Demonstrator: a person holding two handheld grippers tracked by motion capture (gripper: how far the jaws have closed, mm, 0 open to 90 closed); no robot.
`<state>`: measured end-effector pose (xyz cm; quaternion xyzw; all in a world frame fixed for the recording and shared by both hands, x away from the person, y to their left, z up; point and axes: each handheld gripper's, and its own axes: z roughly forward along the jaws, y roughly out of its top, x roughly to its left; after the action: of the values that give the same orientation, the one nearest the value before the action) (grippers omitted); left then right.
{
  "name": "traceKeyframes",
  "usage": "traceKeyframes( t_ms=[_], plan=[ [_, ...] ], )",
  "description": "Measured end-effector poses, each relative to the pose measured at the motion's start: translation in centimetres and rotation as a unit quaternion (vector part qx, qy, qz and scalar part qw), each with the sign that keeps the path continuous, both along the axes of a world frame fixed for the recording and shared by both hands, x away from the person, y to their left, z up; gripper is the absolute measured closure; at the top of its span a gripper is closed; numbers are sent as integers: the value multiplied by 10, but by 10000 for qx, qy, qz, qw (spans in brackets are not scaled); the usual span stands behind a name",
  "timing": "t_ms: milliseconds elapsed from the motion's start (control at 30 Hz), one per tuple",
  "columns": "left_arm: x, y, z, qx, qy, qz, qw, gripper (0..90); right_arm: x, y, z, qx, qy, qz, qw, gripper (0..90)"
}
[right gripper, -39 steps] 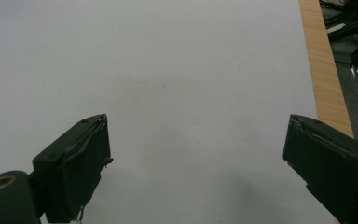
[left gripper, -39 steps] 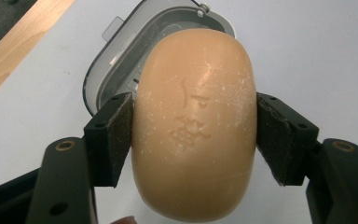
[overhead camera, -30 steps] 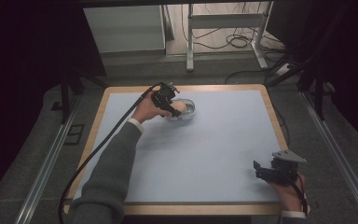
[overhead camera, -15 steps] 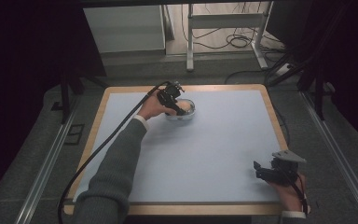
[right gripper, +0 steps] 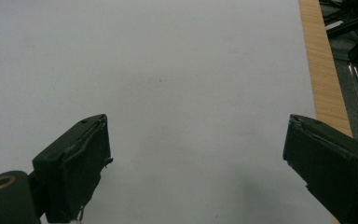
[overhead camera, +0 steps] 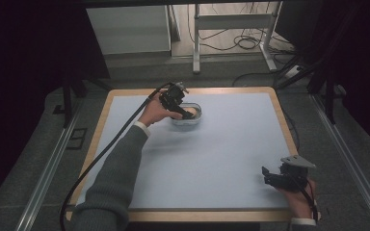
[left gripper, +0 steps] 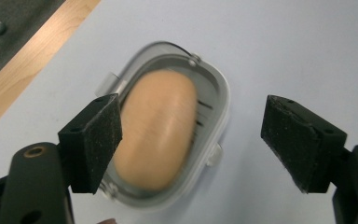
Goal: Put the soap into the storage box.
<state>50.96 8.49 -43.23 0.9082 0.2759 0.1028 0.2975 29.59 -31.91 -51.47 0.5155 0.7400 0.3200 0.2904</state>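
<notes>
The left tool (left gripper: 191, 140) hovers with jaws spread wide over a tan oval soap (left gripper: 157, 128) lying in a clear dish (left gripper: 216, 121) near the tabletop's (overhead camera: 221, 159) far edge. The likely next move is lowering to straddle the soap. The right tool (overhead camera: 282, 175) rests spread, well apart.

Tan oval bread roll (left gripper: 157, 128) lying flat in clear oval container (left gripper: 216, 116), far-left-centre of pale tabletop (overhead camera: 221, 159).

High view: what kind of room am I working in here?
Probably a lab or recording workspace, not a home: a wood-edged table with a plain mat, floor rails, and loose cables under a desk frame behind.
</notes>
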Motion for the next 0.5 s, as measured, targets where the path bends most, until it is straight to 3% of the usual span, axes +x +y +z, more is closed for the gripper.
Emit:
traceKeyframes(
  t_ms=[500],
  plan=[
    [-56,22,3,16,-195,-70,9998,193,2,4,-1,-6,8,46,10000,72]
  ],
)
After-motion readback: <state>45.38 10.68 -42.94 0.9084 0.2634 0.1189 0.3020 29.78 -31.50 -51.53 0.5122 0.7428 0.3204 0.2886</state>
